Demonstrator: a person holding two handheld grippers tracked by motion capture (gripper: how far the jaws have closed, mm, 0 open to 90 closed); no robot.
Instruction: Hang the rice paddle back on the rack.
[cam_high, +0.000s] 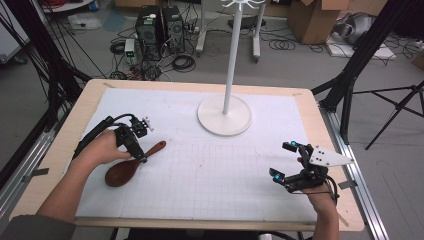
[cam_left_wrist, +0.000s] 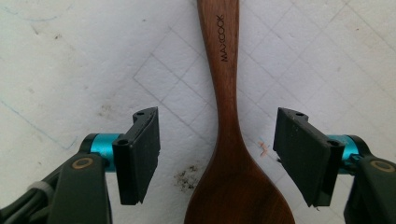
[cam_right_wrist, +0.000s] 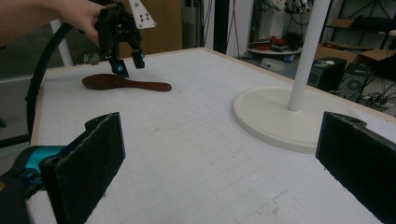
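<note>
A dark wooden spoon (cam_high: 131, 167) lies flat on the white grid mat (cam_high: 210, 170) at the left, bowl toward the person, handle pointing to the far right. My left gripper (cam_high: 141, 156) points down over the spoon's neck. In the left gripper view its jaws stand open on either side of the spoon (cam_left_wrist: 224, 93), with a gap between each pad and the wood. My right gripper (cam_high: 281, 160) hovers at the right side of the mat, open with nothing between its jaws (cam_right_wrist: 224, 154). The right gripper view also shows the spoon (cam_right_wrist: 126, 84) under the left gripper (cam_right_wrist: 129, 63).
A white stand with a round base (cam_high: 224, 116) and a tall pole rises at the back middle of the mat; the same base (cam_right_wrist: 280, 116) lies ahead of the right gripper. The wooden table edge (cam_high: 65, 145) frames the mat. Computers, cables and boxes sit on the floor beyond.
</note>
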